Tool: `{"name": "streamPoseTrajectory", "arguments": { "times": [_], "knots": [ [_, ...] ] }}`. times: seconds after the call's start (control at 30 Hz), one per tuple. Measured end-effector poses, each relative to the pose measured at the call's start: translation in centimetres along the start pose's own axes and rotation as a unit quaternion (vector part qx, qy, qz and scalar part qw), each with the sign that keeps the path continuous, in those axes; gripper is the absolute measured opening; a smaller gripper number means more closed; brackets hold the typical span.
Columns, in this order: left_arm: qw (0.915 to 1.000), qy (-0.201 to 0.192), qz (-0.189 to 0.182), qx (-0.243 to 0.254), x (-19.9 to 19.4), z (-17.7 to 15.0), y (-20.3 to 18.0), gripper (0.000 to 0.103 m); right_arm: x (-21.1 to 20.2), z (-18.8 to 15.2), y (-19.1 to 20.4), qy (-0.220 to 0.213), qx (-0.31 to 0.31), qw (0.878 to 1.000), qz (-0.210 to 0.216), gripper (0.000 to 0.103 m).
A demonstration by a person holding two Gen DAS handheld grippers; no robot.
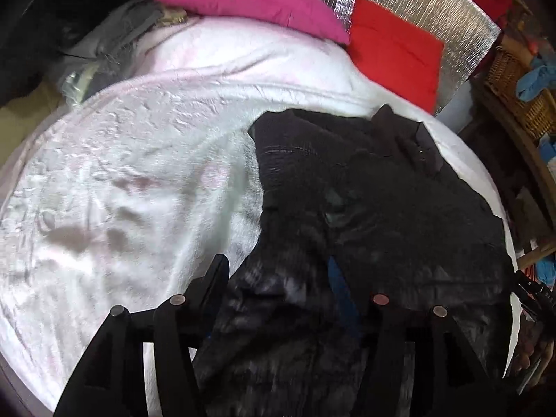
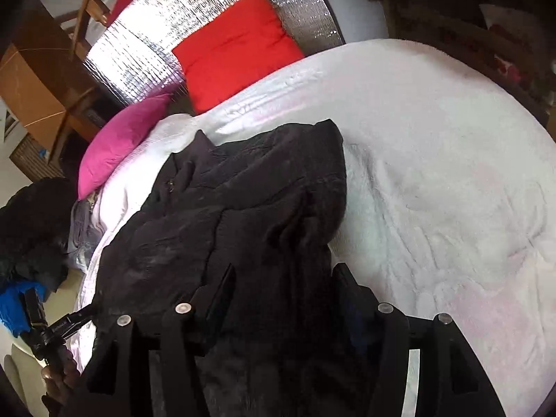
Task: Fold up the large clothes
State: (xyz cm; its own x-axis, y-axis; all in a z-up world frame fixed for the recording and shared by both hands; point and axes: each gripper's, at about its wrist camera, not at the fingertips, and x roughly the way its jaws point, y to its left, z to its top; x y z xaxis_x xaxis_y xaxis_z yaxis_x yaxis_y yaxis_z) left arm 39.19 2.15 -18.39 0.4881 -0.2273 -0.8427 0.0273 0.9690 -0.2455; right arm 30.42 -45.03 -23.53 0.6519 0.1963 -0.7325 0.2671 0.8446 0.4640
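Left wrist view: left claw (image 1: 278, 278) spread wide apart over black garment (image 1: 365, 208), cloth bunched between the fingers, not pinched. Garment crumpled on the white blanket (image 1: 121, 173) of the bed, near red pillow (image 1: 392, 48) and pink pillow (image 1: 250, 0). Right claw (image 2: 285, 278) likewise apart, above the same garment (image 2: 243, 191).

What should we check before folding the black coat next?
1. Coat lying on the blanket: ok.
2. Coat spread flat: not ok, bunched and wrinkled.
3. Left gripper over the coat, fingers apart: ok.
4. Right gripper over the coat, fingers apart: ok.
5. Either gripper pinching cloth: cannot tell.
6. Bare blanket beside the coat for the fold: ok.
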Motion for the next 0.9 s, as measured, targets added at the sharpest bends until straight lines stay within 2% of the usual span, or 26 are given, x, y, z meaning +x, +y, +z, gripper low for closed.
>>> {"name": "streamPoseTrajectory", "arguments": {
  "times": [0.1, 0.2, 0.3, 0.4, 0.47, 0.53, 0.7, 0.77, 0.8, 0.83, 0.87, 0.9],
  "knots": [
    [0.9995, -0.025, 0.006, 0.016, -3.2, -2.3, 0.7, 0.064, -2.3, -1.7, -0.5, -0.008, 0.011, 1.000, 0.020, 0.062],
    [0.9975, -0.054, 0.030, 0.033, -6.0, -5.8, 1.5, 0.073, -4.8, -3.5, -0.6, -0.025, 0.004, 0.999, 0.034, 0.062],
    [0.9966, -0.062, 0.037, 0.040, -8.1, -9.6, 2.5, 0.074, -7.1, -5.8, -1.5, -0.035, 0.006, 0.998, 0.043, 0.062],
    [0.9959, -0.064, 0.045, 0.046, -9.5, -13.2, 3.3, 0.077, -9.4, -8.8, -2.7, -0.031, 0.006, 0.998, 0.052, 0.066],
    [0.9964, -0.057, 0.048, 0.039, -10.2, -15.3, 4.1, 0.078, -10.5, -10.8, -3.3, -0.024, 0.005, 0.998, 0.054, 0.067],
    [0.9988, -0.030, 0.034, 0.019, -10.3, -17.2, 5.1, 0.078, -11.1, -12.5, -3.7, -0.007, 0.004, 0.998, 0.060, 0.067],
    [0.9998, 0.015, 0.007, -0.009, -9.7, -20.1, 6.0, 0.078, -11.9, -18.2, -4.1, 0.062, -0.008, 0.996, 0.065, 0.067],
    [0.9997, 0.020, 0.003, -0.016, -9.7, -21.0, 6.0, 0.078, -11.7, -20.1, -4.0, 0.089, -0.016, 0.994, 0.065, 0.067],
    [0.9996, 0.022, 0.000, -0.021, -9.8, -21.4, 6.1, 0.077, -11.8, -21.4, -4.0, 0.105, -0.021, 0.992, 0.064, 0.067],
    [0.9992, 0.026, -0.010, -0.027, -9.7, -21.8, 6.3, 0.069, -11.6, -22.2, -4.0, 0.116, -0.022, 0.991, 0.062, 0.067],
    [0.9989, 0.032, -0.017, -0.031, -9.5, -22.1, 6.3, 0.053, -11.2, -23.2, -4.0, 0.130, -0.023, 0.990, 0.057, 0.067],
    [0.9984, 0.040, -0.020, -0.033, -9.2, -22.3, 6.3, 0.048, -10.6, -23.9, -4.0, 0.142, -0.023, 0.988, 0.049, 0.067]
  ]
}}
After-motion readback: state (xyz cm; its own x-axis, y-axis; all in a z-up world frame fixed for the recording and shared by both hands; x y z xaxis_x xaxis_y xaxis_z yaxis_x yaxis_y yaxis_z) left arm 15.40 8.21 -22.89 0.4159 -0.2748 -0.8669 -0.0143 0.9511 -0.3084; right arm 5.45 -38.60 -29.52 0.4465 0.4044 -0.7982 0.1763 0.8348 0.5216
